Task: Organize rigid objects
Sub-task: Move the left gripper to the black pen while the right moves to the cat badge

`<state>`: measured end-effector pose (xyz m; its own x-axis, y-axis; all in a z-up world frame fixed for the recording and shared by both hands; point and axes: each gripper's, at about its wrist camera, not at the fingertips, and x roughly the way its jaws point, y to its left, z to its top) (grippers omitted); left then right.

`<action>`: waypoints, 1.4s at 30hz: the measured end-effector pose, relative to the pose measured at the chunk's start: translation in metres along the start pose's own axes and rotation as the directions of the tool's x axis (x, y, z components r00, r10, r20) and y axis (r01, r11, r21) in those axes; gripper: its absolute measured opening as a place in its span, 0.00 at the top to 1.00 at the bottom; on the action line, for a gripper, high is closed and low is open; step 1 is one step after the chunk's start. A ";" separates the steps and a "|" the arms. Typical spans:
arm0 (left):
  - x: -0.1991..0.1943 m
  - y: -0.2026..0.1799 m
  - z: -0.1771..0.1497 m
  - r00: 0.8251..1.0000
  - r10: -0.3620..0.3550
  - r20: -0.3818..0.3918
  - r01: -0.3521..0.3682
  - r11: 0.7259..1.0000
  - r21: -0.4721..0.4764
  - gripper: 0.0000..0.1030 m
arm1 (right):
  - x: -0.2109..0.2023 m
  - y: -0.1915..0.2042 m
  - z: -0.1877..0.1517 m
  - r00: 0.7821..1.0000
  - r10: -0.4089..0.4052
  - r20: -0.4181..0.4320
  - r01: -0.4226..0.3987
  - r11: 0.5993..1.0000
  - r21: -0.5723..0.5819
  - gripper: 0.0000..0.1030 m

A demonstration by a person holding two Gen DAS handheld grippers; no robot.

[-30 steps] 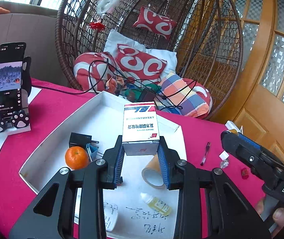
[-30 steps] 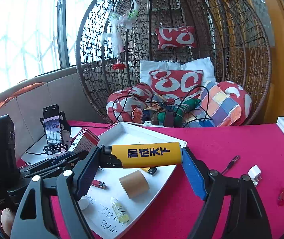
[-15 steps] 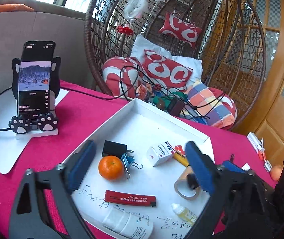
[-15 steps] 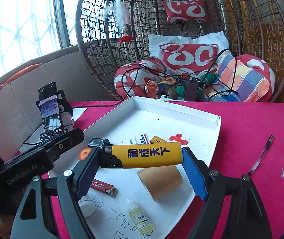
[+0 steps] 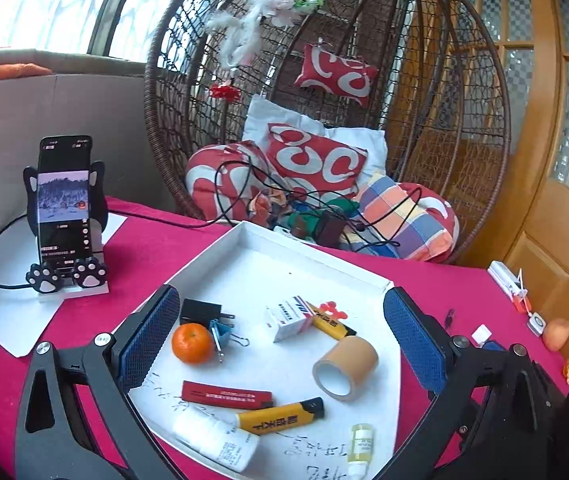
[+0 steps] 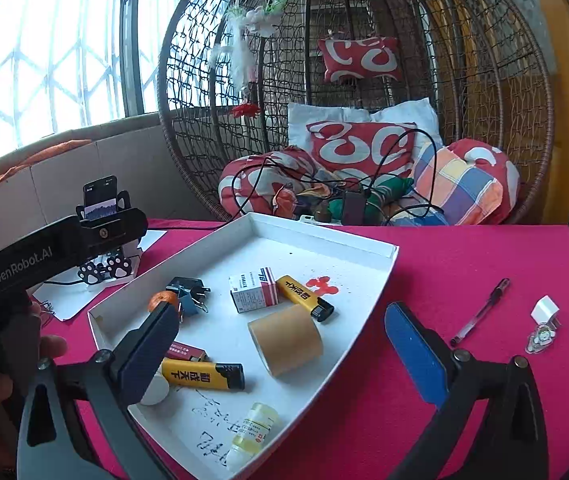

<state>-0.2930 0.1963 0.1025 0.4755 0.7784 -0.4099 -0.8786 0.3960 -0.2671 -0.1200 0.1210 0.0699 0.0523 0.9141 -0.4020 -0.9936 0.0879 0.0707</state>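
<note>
A white tray (image 5: pixel 316 252) on the pink table holds a small medicine box (image 5: pixel 290 318), two yellow lighters (image 5: pixel 280 416) (image 5: pixel 330 322), a tape roll (image 5: pixel 344 368), an orange (image 5: pixel 192 342), a red lighter (image 5: pixel 226 395), a black plug (image 5: pixel 200 312), binder clips and small bottles. My left gripper (image 5: pixel 280 344) is open and empty above the tray. My right gripper (image 6: pixel 284 348) is open and empty over the tray's near right side; the yellow lighter (image 6: pixel 204 375) lies in the tray below it, next to the tape roll (image 6: pixel 286 338) and box (image 6: pixel 253 289).
A phone on a paw stand (image 5: pixel 64 220) stands at the left on white paper. A pen (image 6: pixel 480 312), a white charger (image 6: pixel 545 309) and small bits lie on the pink cloth (image 6: pixel 464 256) right of the tray. A wicker chair with cushions (image 5: pixel 324 160) is behind.
My left gripper opened and let the medicine box go into the tray, then drew back. My right gripper opened and the yellow lighter now lies in the tray.
</note>
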 end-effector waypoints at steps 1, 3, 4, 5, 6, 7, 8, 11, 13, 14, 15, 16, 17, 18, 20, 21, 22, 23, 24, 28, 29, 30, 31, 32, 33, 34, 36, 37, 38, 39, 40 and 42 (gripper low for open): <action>-0.002 -0.008 -0.001 1.000 -0.017 0.000 0.017 1.000 0.011 0.00 | -0.007 -0.006 -0.001 1.000 -0.013 0.013 0.013 1.000 0.007 0.00; -0.006 -0.025 -0.005 0.998 -0.067 -0.006 0.067 0.997 0.025 0.00 | -0.019 -0.022 -0.003 0.999 -0.044 0.031 0.043 0.999 0.027 0.00; -0.008 -0.034 -0.007 0.995 -0.096 -0.011 0.096 0.995 0.030 0.00 | -0.026 -0.031 -0.004 0.997 -0.059 0.039 0.057 0.997 0.041 0.00; -0.008 -0.042 -0.010 0.993 -0.120 -0.014 0.121 0.992 0.033 0.00 | -0.034 -0.042 -0.005 0.996 -0.080 0.048 0.077 0.995 0.058 0.00; -0.008 -0.052 -0.011 0.990 -0.138 -0.020 0.138 0.990 0.037 0.00 | -0.042 -0.053 -0.006 0.993 -0.105 0.060 0.100 0.992 0.075 0.00; -0.009 -0.062 -0.013 0.987 -0.158 -0.026 0.159 0.986 0.041 0.00 | -0.050 -0.065 -0.006 0.988 -0.134 0.071 0.127 0.987 0.093 0.00; -0.010 -0.071 -0.017 0.982 -0.185 -0.025 0.186 0.981 0.048 0.00 | -0.058 -0.078 -0.005 0.983 -0.168 0.079 0.159 0.981 0.113 0.00; -0.014 -0.099 -0.032 0.969 -0.248 -0.024 0.249 0.964 0.091 0.00 | -0.083 -0.120 -0.011 0.951 -0.286 0.120 0.261 0.946 0.191 0.00; -0.011 -0.117 -0.043 0.959 -0.276 -0.058 0.281 0.953 0.117 0.00 | -0.094 -0.142 -0.023 0.915 -0.380 0.138 0.345 0.911 0.226 0.00; -0.010 -0.123 -0.048 0.956 -0.286 -0.070 0.293 0.948 0.127 0.00 | -0.096 -0.152 -0.029 0.901 -0.414 0.128 0.377 0.894 0.242 0.00; -0.009 -0.129 -0.051 0.954 -0.289 -0.080 0.298 0.945 0.137 0.00 | -0.097 -0.159 -0.036 0.894 -0.432 0.120 0.392 0.883 0.258 0.00; -0.006 -0.133 -0.054 0.954 -0.287 -0.090 0.298 0.943 0.146 0.00 | -0.098 -0.166 -0.042 0.891 -0.441 0.108 0.400 0.875 0.273 0.00; -0.004 -0.136 -0.056 0.955 -0.281 -0.098 0.293 0.944 0.151 0.00 | -0.096 -0.171 -0.047 0.890 -0.446 0.092 0.406 0.870 0.280 0.00; -0.002 -0.138 -0.057 0.956 -0.275 -0.106 0.289 0.946 0.151 0.00 | -0.094 -0.174 -0.051 0.894 -0.442 0.073 0.407 0.869 0.281 0.00; 0.005 -0.141 -0.060 0.956 -0.263 -0.131 0.281 0.948 0.151 0.00 | -0.097 -0.177 -0.051 0.905 -0.418 0.074 0.380 0.876 0.298 0.00; 0.008 -0.142 -0.062 0.956 -0.257 -0.143 0.278 0.949 0.152 0.00 | -0.098 -0.176 -0.052 0.907 -0.413 0.080 0.374 0.879 0.297 0.00; 0.012 -0.142 -0.065 0.956 -0.251 -0.154 0.274 0.950 0.152 0.00 | -0.096 -0.175 -0.052 0.910 -0.409 0.073 0.373 0.881 0.291 0.00; 0.016 -0.144 -0.068 0.955 -0.246 -0.167 0.271 0.950 0.152 0.00 | -0.095 -0.175 -0.052 0.911 -0.407 0.063 0.374 0.882 0.286 0.00; 0.019 -0.146 -0.071 0.953 -0.243 -0.181 0.271 0.951 0.152 0.00 | -0.093 -0.175 -0.052 0.913 -0.405 0.054 0.374 0.883 0.284 0.00; 0.029 -0.154 -0.086 0.953 -0.231 -0.195 0.266 0.948 0.177 0.00 | -0.096 -0.182 -0.055 0.922 -0.385 0.052 0.351 0.883 0.311 0.00; 0.030 -0.157 -0.090 0.955 -0.226 -0.193 0.263 0.946 0.192 0.00 | -0.096 -0.185 -0.056 0.924 -0.380 0.049 0.345 0.881 0.323 0.00; 0.031 -0.159 -0.093 0.957 -0.222 -0.189 0.259 0.944 0.204 0.00 | -0.096 -0.188 -0.057 0.927 -0.373 0.044 0.337 0.879 0.337 0.00; 0.031 -0.161 -0.096 0.957 -0.222 -0.185 0.260 0.941 0.215 0.00 | -0.096 -0.190 -0.057 0.930 -0.365 0.038 0.330 0.876 0.351 0.00; 0.031 -0.163 -0.098 0.957 -0.224 -0.183 0.263 0.938 0.226 0.00 | -0.096 -0.194 -0.059 0.933 -0.358 0.033 0.323 0.873 0.366 0.00; 0.032 -0.165 -0.101 0.957 -0.225 -0.185 0.266 0.935 0.236 0.00 | -0.096 -0.196 -0.060 0.935 -0.353 0.027 0.317 0.869 0.381 0.00; 0.033 -0.167 -0.104 0.956 -0.223 -0.189 0.266 0.932 0.246 0.00 | -0.096 -0.199 -0.061 0.937 -0.349 0.021 0.313 0.864 0.395 0.00; 0.036 -0.169 -0.107 0.955 -0.220 -0.200 0.268 0.928 0.257 0.00 | -0.095 -0.204 -0.062 0.939 -0.344 0.010 0.308 0.854 0.420 0.00; 0.038 -0.171 -0.109 0.954 -0.217 -0.207 0.268 0.927 0.262 0.00 | -0.095 -0.206 -0.063 0.939 -0.343 0.006 0.307 0.849 0.430 0.00; 0.040 -0.172 -0.110 0.953 -0.213 -0.216 0.267 0.927 0.264 0.00 | -0.095 -0.207 -0.063 0.939 -0.343 0.003 0.308 0.845 0.437 0.00; 0.041 -0.172 -0.110 0.952 -0.213 -0.220 0.268 0.927 0.262 0.00 | -0.095 -0.208 -0.064 0.939 -0.343 0.000 0.308 0.842 0.443 0.00; 0.042 -0.171 -0.110 0.952 -0.212 -0.222 0.268 0.928 0.259 0.00 | -0.095 -0.208 -0.064 0.940 -0.342 -0.003 0.307 0.841 0.446 0.00; 0.046 -0.170 -0.110 0.950 -0.206 -0.237 0.264 0.932 0.248 0.00 | -0.096 -0.207 -0.064 0.939 -0.343 -0.002 0.307 0.841 0.446 0.00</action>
<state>-0.1169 0.1112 0.0332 0.6429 0.5423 -0.5410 -0.7050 0.6951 -0.1410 0.0745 -0.0099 0.0353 0.3894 0.8280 -0.4035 -0.7745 0.5314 0.3430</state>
